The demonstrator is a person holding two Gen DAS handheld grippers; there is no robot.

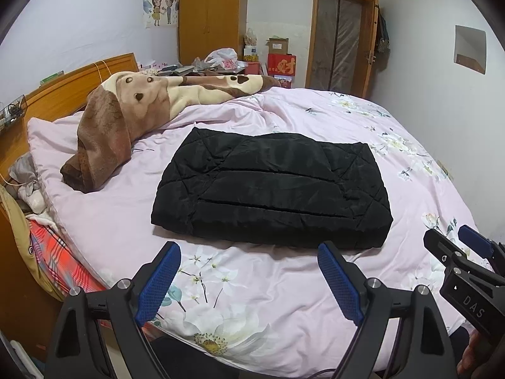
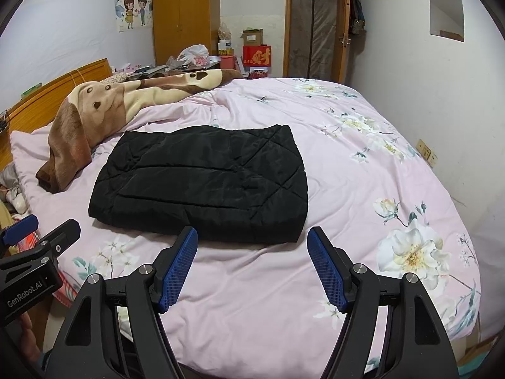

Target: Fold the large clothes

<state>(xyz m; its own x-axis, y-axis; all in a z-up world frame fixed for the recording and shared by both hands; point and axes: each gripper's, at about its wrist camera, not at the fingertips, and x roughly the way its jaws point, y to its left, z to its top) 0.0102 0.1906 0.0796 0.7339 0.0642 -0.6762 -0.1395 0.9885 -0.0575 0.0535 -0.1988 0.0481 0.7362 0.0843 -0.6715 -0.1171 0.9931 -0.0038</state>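
A black quilted garment point(image 1: 271, 186) lies folded into a flat rectangle on the pink floral bed cover point(image 1: 252, 287); it also shows in the right wrist view point(image 2: 205, 183). My left gripper point(image 1: 249, 252) is open and empty, hovering above the cover just short of the garment's near edge. My right gripper point(image 2: 252, 237) is open and empty, likewise just short of the near edge. The right gripper shows at the right edge of the left wrist view point(image 1: 454, 237), and the left gripper at the left edge of the right wrist view point(image 2: 41, 224).
A brown and cream dog-print blanket point(image 1: 126, 117) lies bunched at the bed's far left by the wooden headboard point(image 1: 63, 91). A wooden wardrobe point(image 1: 211, 15), boxes and bags point(image 1: 281, 60) and a door point(image 1: 341, 38) stand behind the bed. A wall point(image 2: 442, 94) runs along the bed's right side.
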